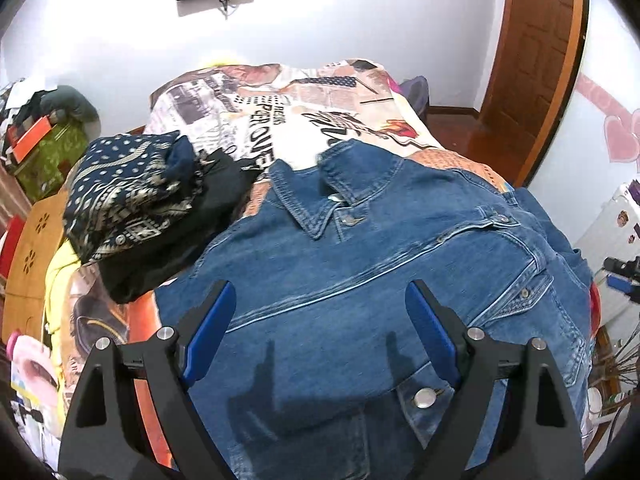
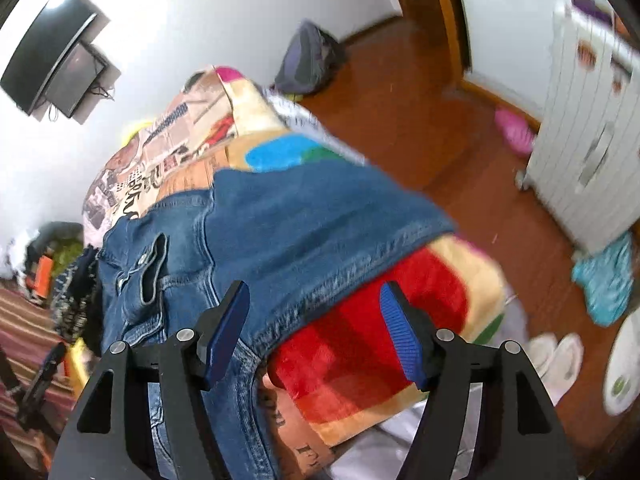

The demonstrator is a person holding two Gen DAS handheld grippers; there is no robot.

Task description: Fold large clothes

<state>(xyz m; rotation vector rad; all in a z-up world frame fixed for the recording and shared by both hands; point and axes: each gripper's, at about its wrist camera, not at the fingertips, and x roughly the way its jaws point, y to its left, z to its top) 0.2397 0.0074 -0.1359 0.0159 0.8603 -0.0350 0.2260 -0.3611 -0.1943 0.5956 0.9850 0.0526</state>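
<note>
Above denim jacket (image 1: 360,240) | left gripper (image 1: 320,304) spread | right gripper (image 2: 314,304) spread

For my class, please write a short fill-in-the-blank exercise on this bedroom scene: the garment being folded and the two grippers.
1. The garment spread on the bed is a blue ____ jacket.
2. The left gripper is ____, holding nothing.
3. The dark patterned cloth lies to the ____ of the jacket's collar in the left wrist view.
4. The right gripper hovers over the jacket's ____.

Missing words: denim; open; left; hem
</note>
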